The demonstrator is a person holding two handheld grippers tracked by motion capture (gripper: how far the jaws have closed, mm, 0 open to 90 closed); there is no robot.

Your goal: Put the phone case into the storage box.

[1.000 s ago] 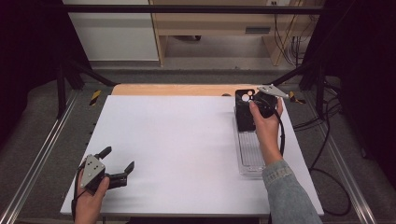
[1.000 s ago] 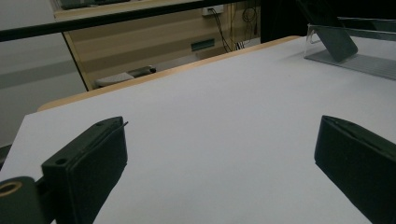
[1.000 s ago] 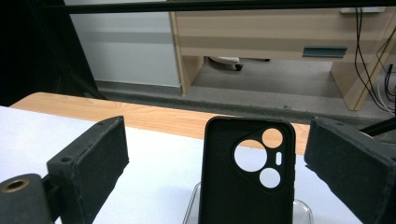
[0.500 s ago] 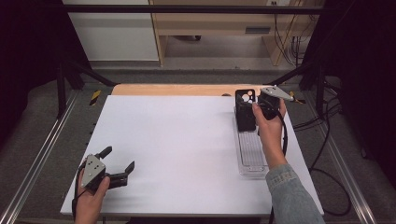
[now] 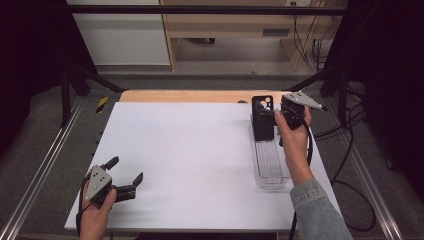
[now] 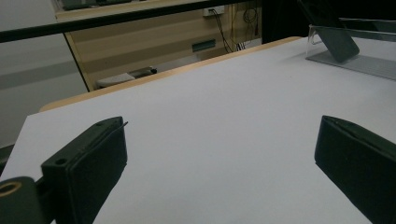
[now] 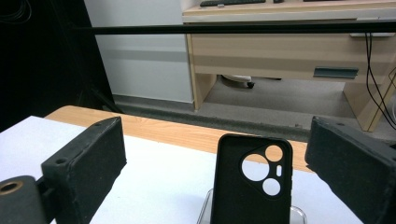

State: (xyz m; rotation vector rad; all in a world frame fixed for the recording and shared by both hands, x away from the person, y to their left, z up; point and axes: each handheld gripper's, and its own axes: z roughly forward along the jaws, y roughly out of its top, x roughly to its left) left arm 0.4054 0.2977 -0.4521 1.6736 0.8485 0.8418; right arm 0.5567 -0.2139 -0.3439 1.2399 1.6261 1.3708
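Early stage: case (image 7: 252, 182) upright in tray (image 5: 270, 167), far right, ungrasped. Right tool (image 5: 272, 114) wide open around it; left tool (image 5: 124, 172) open, empty, near left.

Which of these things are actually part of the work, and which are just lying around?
In the work:
black phone case
clear stand under it
right tool, open beside the case

Lying about:
left tool, open over the white table
yellow-black object off the table
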